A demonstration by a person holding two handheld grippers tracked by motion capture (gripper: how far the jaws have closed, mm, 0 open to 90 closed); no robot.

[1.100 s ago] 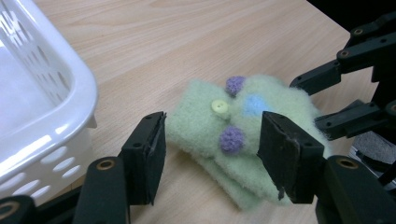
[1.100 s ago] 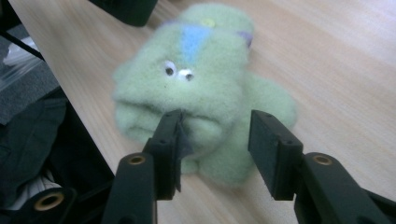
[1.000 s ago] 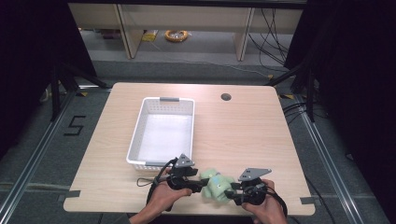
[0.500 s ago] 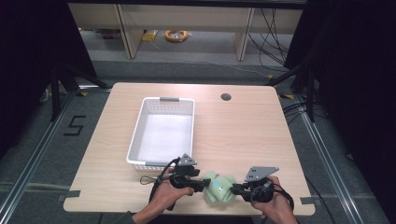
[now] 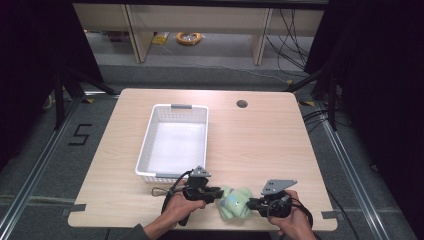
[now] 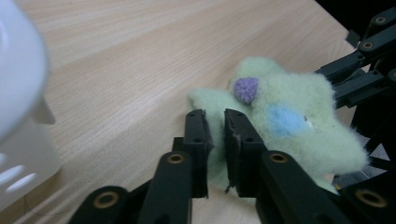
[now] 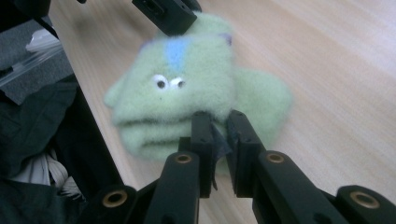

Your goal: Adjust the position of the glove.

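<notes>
A soft green toy (image 5: 236,202) lies on the wooden surface (image 5: 260,140), close to the near edge. It is fuzzy and pale green. It has a blue patch, a small purple bump and two little round eyes.

The left claw (image 5: 218,192) comes at the toy from the left. In the left gripper view, the left claw (image 6: 215,135) has its two black jaws close together, and a bit of the toy's (image 6: 285,116) green fluff is pinched between them.

The right claw (image 5: 251,203) comes at the toy from the right. In the right gripper view, the right claw (image 7: 219,135) is also almost closed, and it nips a fold of the toy (image 7: 187,102) near its lower side. The tip of the other claw shows at the top of that view, touching the toy.

So the toy sits between the two claws, and each one holds a side of it.

A white basket (image 5: 150,150) with little holes in its walls stands on the surface, just behind the left claw. A small dark round hole (image 5: 242,104) is in the surface near the far edge. A person's hands hold both claws from the bottom of the high view.
</notes>
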